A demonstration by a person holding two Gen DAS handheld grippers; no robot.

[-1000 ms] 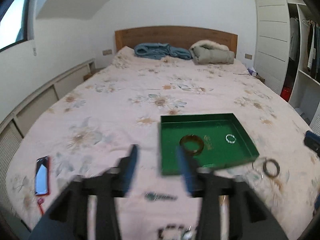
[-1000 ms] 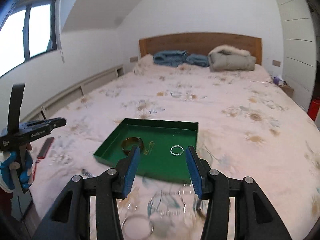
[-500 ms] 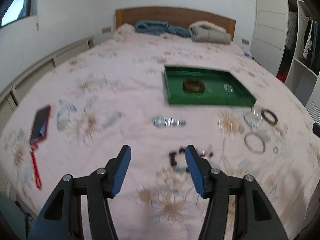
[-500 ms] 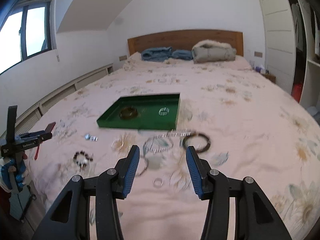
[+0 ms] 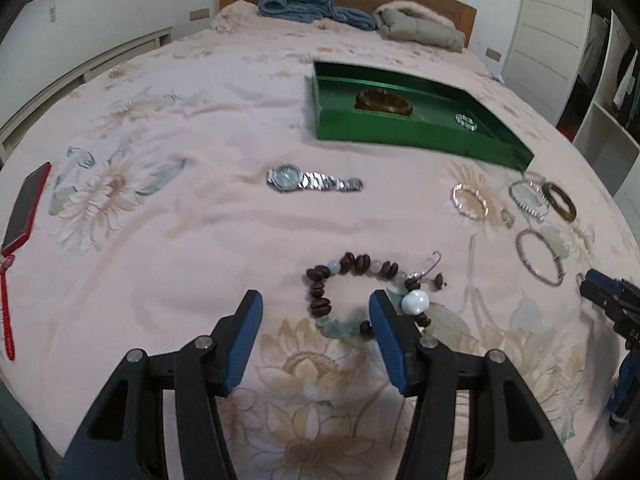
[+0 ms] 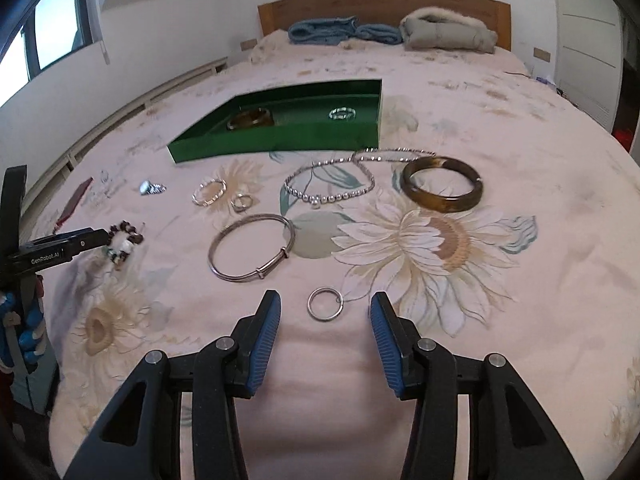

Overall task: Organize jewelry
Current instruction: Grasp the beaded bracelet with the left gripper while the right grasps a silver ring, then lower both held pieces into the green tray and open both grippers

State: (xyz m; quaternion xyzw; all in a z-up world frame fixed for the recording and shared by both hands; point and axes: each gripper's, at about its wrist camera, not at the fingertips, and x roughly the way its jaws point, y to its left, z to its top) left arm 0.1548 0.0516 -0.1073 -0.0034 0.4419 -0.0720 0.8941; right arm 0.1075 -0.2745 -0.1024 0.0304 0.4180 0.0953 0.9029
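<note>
A green tray [image 5: 400, 132] [image 6: 276, 142] lies on the floral bedspread and holds a brown bangle [image 5: 384, 102] and a small silver ring [image 5: 466, 121]. My left gripper [image 5: 316, 312] is open just above a brown bead bracelet [image 5: 352, 266], whose lower part lies between the fingertips. A silver watch [image 5: 312, 180] lies beyond it. My right gripper [image 6: 325, 312] is open with a small silver ring [image 6: 325, 304] between its fingertips. Ahead lie a silver bangle [image 6: 252, 246], a bead necklace [image 6: 332, 188] and a brown bangle [image 6: 442, 184].
A red phone [image 5: 26, 206] with a red strap lies at the bed's left edge. Folded blue and grey bedding [image 6: 400, 32] sits at the headboard. More small rings and bracelets [image 6: 210, 192] lie left of the necklace. A wardrobe [image 5: 560, 32] stands to the right.
Both grippers have moved down and closer to the bedspread. The left one now stands over the bead bracelet and the right one over the small ring. Both stay open.
</note>
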